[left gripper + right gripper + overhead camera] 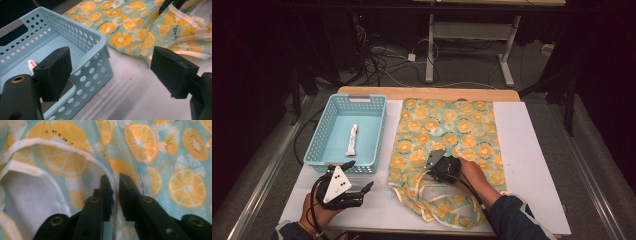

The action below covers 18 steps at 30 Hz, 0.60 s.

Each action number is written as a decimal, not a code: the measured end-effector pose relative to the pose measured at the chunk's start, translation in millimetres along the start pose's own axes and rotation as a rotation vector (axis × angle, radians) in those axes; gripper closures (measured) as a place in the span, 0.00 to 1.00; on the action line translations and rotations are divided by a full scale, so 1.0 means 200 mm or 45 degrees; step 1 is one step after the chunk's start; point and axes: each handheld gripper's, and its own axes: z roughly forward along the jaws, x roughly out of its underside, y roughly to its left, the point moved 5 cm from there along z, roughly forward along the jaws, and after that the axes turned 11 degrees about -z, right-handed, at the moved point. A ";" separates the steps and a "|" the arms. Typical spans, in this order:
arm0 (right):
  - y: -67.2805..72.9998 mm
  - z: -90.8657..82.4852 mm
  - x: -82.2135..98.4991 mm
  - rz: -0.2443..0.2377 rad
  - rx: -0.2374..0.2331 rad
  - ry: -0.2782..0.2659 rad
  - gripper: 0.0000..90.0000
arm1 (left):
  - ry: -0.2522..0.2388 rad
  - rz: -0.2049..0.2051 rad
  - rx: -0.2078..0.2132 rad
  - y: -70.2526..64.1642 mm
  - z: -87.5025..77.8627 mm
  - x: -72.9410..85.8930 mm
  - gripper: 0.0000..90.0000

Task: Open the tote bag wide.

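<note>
At the far left of the white-topped counter (532,150) you are keeping a light blue perforated plastic basket (328,131), rectangular, its walls punched with rows of round holes. A small white tube with red print (351,139) is lying on its smooth floor, near the middle, pointing away from you.

Just in front of the basket's near wall you are holding the left gripper (360,176) over bare counter, its jaws standing wide apart with nothing between them. In the left gripper view, one black foam-like pad is sitting in front of the basket's corner (100,65) and the other over the white surface, which is carrying faint reddish specks.

To the right, well apart from the basket, a pale teal cloth bag printed with orange citrus slices (447,130) is lying flat, running from the far wooden edge of the counter toward you. Its cream-edged handles (439,202) are looping loosely at the near end.

Your right gripper (435,161) is resting on the bag's lower middle. In the right gripper view, its jaws are pressed nearly together on a thin raised fold of the printed fabric (115,182), beside the cream-trimmed opening (50,147).
</note>
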 end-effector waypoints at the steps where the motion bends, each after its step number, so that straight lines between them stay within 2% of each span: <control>1: 0.00 0.00 0.00 0.004 0.011 -0.001 0.96 | 0.000 0.000 -0.004 0.00 0.00 0.00 0.19; 2: -0.02 0.00 -0.01 0.024 0.050 -0.023 0.99 | -0.010 0.004 -0.013 0.02 0.00 -0.01 0.20; 5: -0.06 0.00 -0.03 0.090 0.108 -0.048 1.00 | -0.024 0.001 -0.018 0.03 -0.01 -0.03 0.20; 8: -0.09 -0.01 -0.04 0.118 0.135 -0.067 1.00 | -0.038 0.000 -0.026 0.05 -0.01 -0.05 0.20; 15: -0.24 -0.07 -0.09 0.219 0.280 -0.116 1.00 | -0.061 0.006 -0.046 0.10 -0.01 -0.09 0.20; 17: -0.26 -0.08 -0.09 0.238 0.293 -0.127 1.00 | -0.065 0.007 -0.046 0.11 -0.01 -0.10 0.20; 18: -0.31 -0.10 -0.09 0.260 0.324 -0.126 1.00 | -0.064 0.014 -0.051 0.11 -0.01 -0.10 0.20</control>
